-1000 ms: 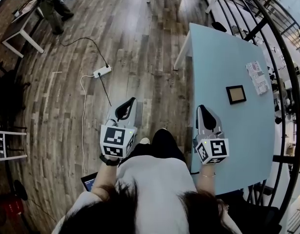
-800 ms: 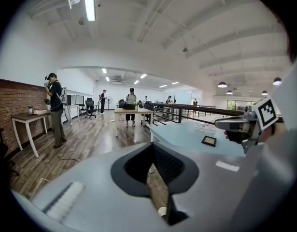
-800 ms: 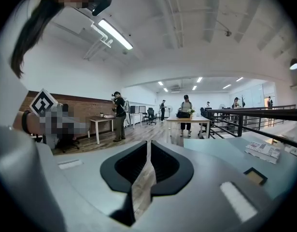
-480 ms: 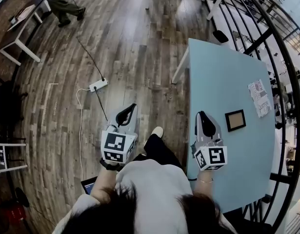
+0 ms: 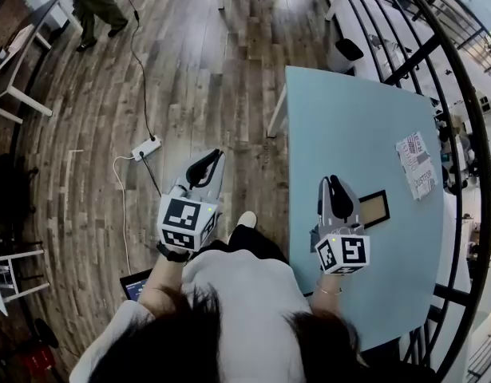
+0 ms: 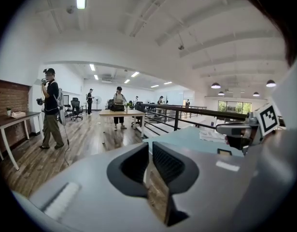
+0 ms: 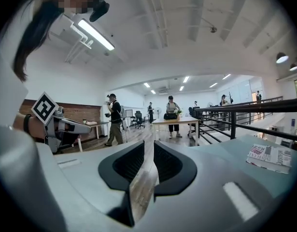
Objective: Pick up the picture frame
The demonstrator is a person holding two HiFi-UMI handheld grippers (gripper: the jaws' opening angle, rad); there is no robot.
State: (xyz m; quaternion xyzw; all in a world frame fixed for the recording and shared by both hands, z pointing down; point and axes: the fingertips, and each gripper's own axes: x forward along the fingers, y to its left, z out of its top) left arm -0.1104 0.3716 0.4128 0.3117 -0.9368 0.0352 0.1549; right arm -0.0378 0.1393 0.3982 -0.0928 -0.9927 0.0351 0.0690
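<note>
Bright and evenly lit indoors, from ceiling strip lights (image 7: 92,34) and hanging lamps (image 6: 216,85). Faintly glossy across the wooden floor (image 5: 189,70). Strongly bent toward the edges, with black rounded corners. Soft close to the lens, sharper farther off.

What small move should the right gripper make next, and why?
Probably shift the right gripper sideways and down onto the picture frame, which lies flat on the table just right of it. Its jaws have just been opening, with nothing between them.
</note>
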